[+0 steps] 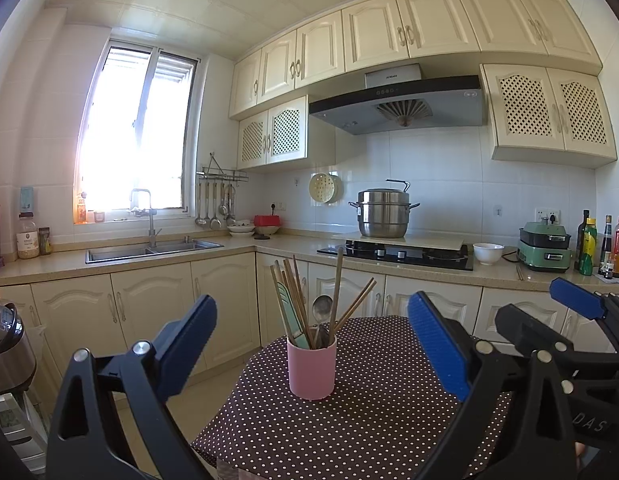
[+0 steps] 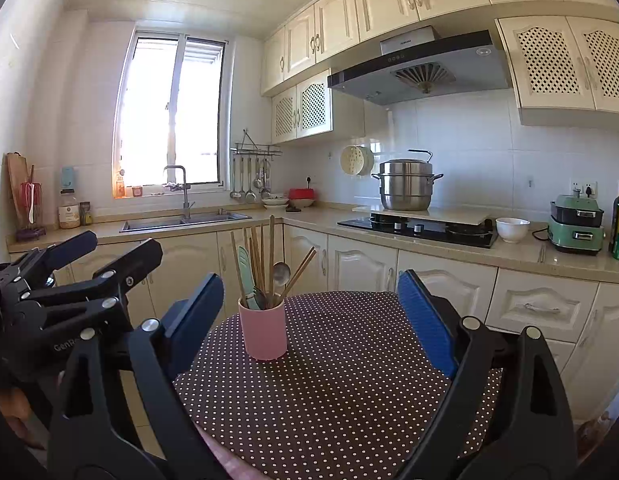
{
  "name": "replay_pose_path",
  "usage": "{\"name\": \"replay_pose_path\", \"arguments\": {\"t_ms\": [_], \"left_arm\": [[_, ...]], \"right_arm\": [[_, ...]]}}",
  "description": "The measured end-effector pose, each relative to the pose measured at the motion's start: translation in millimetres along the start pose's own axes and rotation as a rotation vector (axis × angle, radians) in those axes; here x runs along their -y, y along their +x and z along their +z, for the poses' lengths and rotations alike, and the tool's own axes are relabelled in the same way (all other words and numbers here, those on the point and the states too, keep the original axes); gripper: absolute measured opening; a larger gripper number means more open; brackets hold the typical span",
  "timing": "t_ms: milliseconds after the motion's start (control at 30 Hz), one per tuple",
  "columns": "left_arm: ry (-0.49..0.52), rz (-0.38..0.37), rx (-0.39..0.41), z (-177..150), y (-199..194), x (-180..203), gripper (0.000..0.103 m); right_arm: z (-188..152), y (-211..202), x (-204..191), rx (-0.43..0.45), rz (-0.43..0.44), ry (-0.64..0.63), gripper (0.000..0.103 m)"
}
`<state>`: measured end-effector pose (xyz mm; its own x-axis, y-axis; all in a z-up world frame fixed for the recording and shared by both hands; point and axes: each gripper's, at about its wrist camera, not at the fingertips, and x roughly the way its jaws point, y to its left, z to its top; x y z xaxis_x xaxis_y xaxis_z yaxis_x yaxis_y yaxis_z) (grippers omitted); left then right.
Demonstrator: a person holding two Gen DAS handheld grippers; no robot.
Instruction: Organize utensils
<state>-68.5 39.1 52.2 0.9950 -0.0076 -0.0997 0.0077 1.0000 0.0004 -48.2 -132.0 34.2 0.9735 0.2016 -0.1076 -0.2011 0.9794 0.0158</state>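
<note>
Pink cup [image 1: 311, 372] upright, holding chopsticks [image 1: 291, 300], spoon [image 1: 322, 308]

Pink cup [image 2: 263, 330] of chopsticks [image 2: 256, 256] on table [image 2: 349, 380]

Inside the pink cup [image 1: 311, 368] the lower ends of the chopsticks [image 1: 295, 296] and spoon [image 1: 322, 309] are hidden, and the bench [image 1: 349, 432] is cut off by the lower edge.
</note>
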Motion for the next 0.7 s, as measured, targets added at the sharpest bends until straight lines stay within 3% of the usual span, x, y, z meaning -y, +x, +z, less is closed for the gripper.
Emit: {"name": "replay_pose_path", "arguments": {"t_ms": [700], "left_arm": [[0.003,0.003,-0.006,-5.0,8.2,-4.2,0.095]], "right_arm": [[1.3,3.0,-1.4,-0.016,-0.005,0.004,0.088]]}}
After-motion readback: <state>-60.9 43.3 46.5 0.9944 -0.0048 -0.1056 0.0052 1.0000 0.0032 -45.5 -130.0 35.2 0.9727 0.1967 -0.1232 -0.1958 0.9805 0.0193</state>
